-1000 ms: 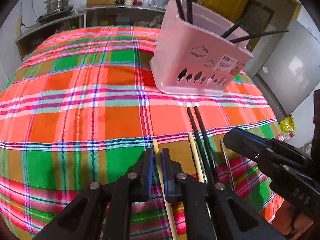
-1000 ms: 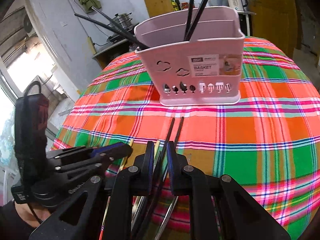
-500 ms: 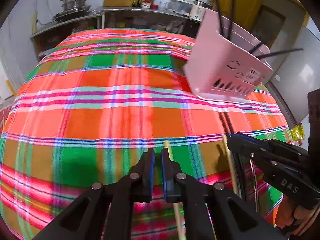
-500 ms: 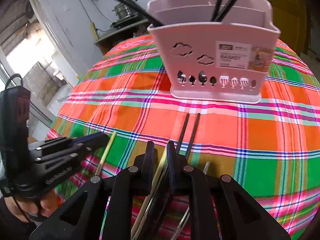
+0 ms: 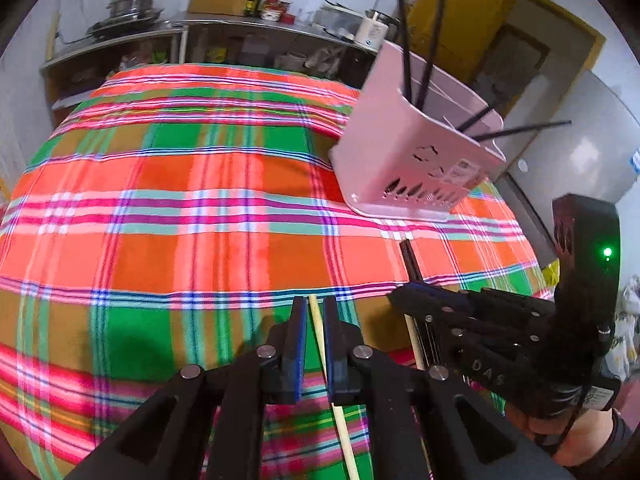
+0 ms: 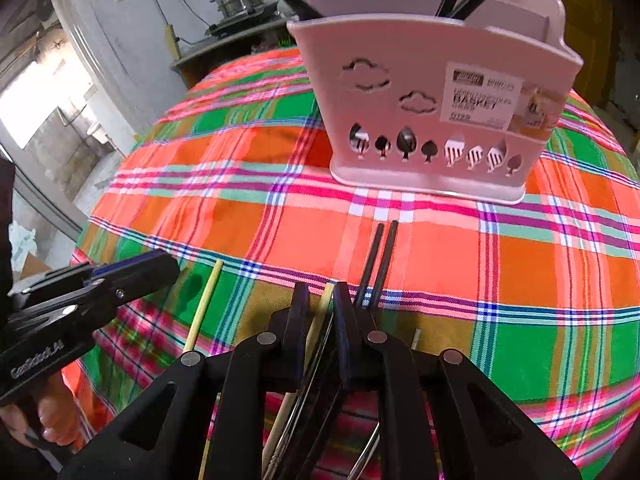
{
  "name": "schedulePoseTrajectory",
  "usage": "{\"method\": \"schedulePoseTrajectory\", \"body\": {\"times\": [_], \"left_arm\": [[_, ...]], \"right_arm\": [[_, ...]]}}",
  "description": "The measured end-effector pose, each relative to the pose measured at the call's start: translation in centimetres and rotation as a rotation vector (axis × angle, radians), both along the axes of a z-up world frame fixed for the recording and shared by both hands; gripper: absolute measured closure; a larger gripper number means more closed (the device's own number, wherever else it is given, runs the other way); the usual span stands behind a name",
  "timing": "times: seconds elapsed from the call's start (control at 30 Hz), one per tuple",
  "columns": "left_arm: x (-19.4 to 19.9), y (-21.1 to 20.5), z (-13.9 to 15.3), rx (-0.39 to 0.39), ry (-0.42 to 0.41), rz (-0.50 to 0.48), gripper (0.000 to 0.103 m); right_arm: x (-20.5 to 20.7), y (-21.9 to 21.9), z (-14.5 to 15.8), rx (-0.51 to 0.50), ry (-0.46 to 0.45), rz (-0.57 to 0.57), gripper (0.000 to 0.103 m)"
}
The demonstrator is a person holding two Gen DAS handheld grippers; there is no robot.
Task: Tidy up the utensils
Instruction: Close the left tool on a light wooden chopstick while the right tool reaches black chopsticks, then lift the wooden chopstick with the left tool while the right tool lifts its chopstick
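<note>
While a second ago both pale chopsticks lay close together among the loose utensils, the left hand-held gripper (image 5: 315,342), jaws nearly shut on one bamboo chopstick (image 5: 320,332), has now carried it sideways along the near edge of the tabletop (image 5: 168,208), apart from the rest. The right hand-held gripper (image 6: 322,328) is also narrow, with a second bamboo chopstick (image 6: 325,300) between its jaws; whether that one is off the cloth I cannot tell. Beneath and beside it lie the black chopstick pair (image 6: 380,256), pointing toward the pink utensil basket (image 6: 432,92), and some metal utensils (image 6: 288,440), partly hidden by the right hand-held gripper's frame.

By my judgement the pair is being picked out one stick per hand, so the step in hand is the lift, with the drop into the basket next. The basket stands toward the far right part of the tabletop and already holds several black chopsticks (image 5: 424,40) leaning outward. Those sticks crowd the space above the rim and could be knocked. The left and middle of the plaid cloth are bare, giving open room to swing. Both hands work right at the near edge, where a dropped stick could roll off.
</note>
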State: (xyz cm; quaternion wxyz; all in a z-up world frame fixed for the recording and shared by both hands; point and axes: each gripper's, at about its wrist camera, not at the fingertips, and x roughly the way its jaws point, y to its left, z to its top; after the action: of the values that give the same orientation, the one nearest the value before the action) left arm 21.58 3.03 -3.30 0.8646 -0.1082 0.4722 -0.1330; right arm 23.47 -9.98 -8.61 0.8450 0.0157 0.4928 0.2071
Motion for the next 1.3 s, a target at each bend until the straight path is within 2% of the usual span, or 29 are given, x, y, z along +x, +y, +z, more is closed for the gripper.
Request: {"method": "schedulePoseTrajectory", "body": {"times": [0.17, 0.3, 0.43, 0.5, 0.73, 0.8, 0.93, 1.17, 1.3], "left_arm": [[1.0, -0.6, -1.0, 0.021, 0.053, -0.007, 0.096], [1.3, -0.7, -1.3, 0.025, 0.078, -0.005, 0.096], [1.4, -0.8, -1.1, 0.024, 0.085, -0.012, 0.094], [1.7, -1.1, -1.3, 0.029, 0.093, -0.022, 0.089], [2.4, -2.1, -1.7, 0.081, 0.080, -0.021, 0.089], [2.5, -2.2, -1.7, 0.107, 0.079, -0.016, 0.096], [2.5, -2.0, -1.6, 0.109, 0.077, 0.001, 0.098], [1.5, -0.5, 2.2, 0.078, 0.006, 0.019, 0.099], [0.7, -0.3, 5.2, 0.067, -0.054, 0.015, 0.099]], "right_arm": [[0.3, 0.3, 0.1, -0.010, 0.001, 0.013, 0.090], [0.6, 0.3, 0.0, -0.011, 0.003, 0.015, 0.094], [0.6, 0.1, -0.1, 0.001, 0.007, 0.017, 0.094], [0.6, 0.1, -0.1, 0.004, 0.006, 0.016, 0.094], [0.5, -0.2, 0.0, 0.008, 0.005, 0.017, 0.095], [0.5, -0.2, 0.0, 0.006, 0.004, 0.020, 0.095], [0.6, -0.1, 0.2, 0.021, 0.008, 0.021, 0.098], [-0.1, 0.1, 2.8, 0.051, -0.045, 0.039, 0.098], [-0.9, 0.0, 5.8, 0.066, -0.106, 0.054, 0.098]]}}
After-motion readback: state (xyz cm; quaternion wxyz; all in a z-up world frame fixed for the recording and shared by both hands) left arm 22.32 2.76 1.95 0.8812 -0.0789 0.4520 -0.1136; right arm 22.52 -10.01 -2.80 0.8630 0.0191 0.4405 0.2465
